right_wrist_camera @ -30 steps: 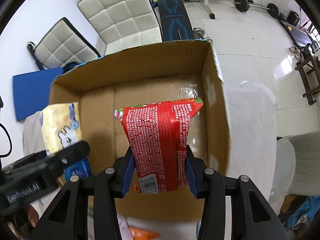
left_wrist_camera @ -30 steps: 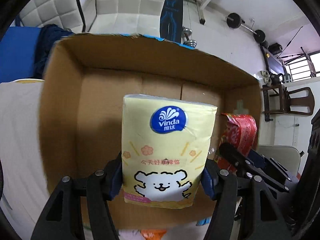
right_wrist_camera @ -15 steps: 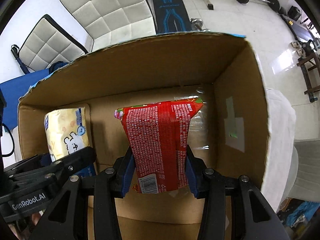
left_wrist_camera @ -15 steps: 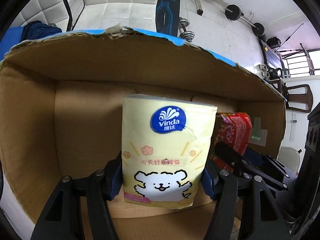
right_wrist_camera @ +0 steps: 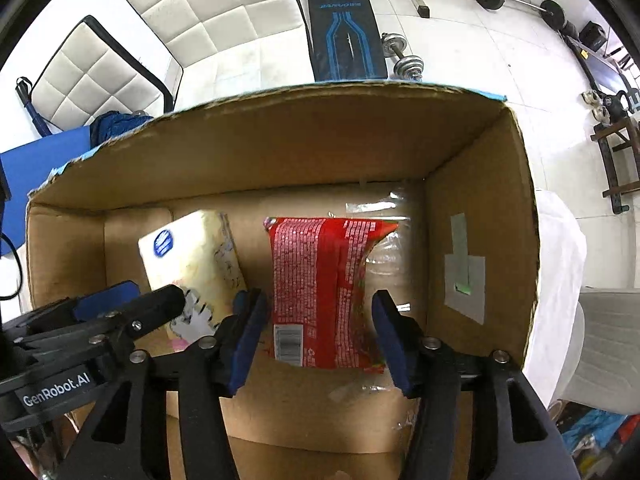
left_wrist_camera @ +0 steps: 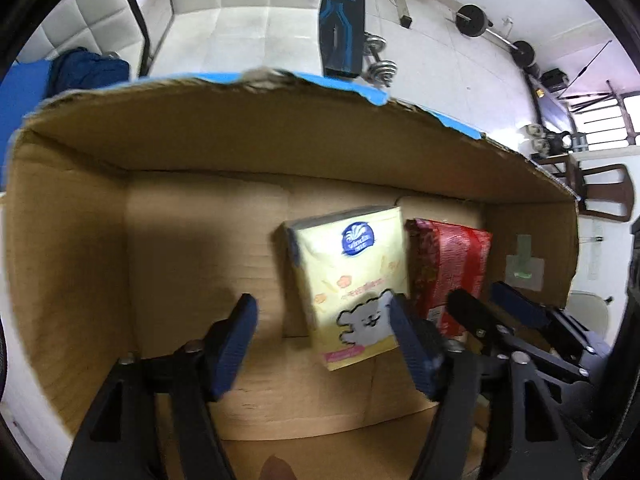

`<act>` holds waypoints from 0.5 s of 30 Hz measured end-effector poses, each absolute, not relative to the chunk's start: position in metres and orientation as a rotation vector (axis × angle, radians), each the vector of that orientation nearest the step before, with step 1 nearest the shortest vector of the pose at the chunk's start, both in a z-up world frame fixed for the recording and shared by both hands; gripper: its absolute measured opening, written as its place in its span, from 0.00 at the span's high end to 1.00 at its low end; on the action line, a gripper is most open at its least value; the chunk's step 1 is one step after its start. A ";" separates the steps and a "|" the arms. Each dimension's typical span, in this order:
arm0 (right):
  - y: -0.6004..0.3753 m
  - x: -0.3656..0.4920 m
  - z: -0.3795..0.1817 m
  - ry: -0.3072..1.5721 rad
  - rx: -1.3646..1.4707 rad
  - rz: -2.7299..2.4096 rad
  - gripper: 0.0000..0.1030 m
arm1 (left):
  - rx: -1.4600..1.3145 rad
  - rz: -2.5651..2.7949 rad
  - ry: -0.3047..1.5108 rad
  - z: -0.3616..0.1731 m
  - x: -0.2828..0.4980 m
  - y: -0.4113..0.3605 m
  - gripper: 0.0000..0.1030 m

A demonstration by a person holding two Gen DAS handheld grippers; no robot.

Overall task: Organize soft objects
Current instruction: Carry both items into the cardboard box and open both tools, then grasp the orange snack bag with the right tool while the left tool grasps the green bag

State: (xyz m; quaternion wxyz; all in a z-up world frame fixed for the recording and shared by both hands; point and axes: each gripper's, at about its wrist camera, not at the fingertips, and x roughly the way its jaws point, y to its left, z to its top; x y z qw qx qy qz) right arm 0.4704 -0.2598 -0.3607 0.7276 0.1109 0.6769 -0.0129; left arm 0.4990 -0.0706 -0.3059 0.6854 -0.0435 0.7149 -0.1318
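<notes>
Both packs lie on the floor of the cardboard box [right_wrist_camera: 480, 216], side by side towards its right wall. The left gripper [left_wrist_camera: 324, 340] is opening, its fingers clear of the yellow tissue pack [left_wrist_camera: 352, 280], which looks blurred. The right gripper [right_wrist_camera: 316, 336] is opening too, the red snack bag [right_wrist_camera: 320, 292] loose between its fingers. The box's near wall is cut off below.

yellow vinda tissue pack [left_wrist_camera: 352, 280], blue logo, white cartoon dog print; on the floor of the open cardboard box [left_wrist_camera: 200, 152], tilted. just right of it, red printed snack packet [right_wrist_camera: 320, 292], barcode at near end, lying lengthwise toward the far wall.
</notes>
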 end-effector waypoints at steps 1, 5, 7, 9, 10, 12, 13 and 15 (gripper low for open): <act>-0.258 0.468 -0.359 1.489 0.239 -0.033 0.42 | -0.086 -0.285 1.592 -0.304 0.496 -0.068 0.26; -0.252 0.460 -0.352 1.488 0.200 -0.041 0.30 | -0.069 -0.241 1.551 -0.290 0.482 -0.051 0.10; -0.249 0.450 -0.348 1.480 0.202 -0.031 0.02 | -0.048 -0.219 1.526 -0.283 0.471 -0.042 0.06; -0.245 0.438 -0.343 1.472 0.186 -0.041 0.00 | -0.016 -0.205 1.494 -0.278 0.457 -0.037 0.03; -0.243 0.431 -0.341 1.470 0.183 -0.043 0.00 | -0.008 -0.197 1.480 -0.275 0.450 -0.033 0.03; -0.240 0.418 -0.337 1.467 0.188 -0.040 0.00 | -0.022 -0.190 1.455 -0.269 0.436 -0.024 0.02; -0.238 0.412 -0.335 1.461 0.191 -0.040 0.00 | -0.028 -0.189 1.448 -0.266 0.431 -0.021 0.02; -0.235 0.397 -0.329 1.445 0.189 -0.040 0.00 | -0.032 -0.188 1.427 -0.257 0.418 -0.014 0.01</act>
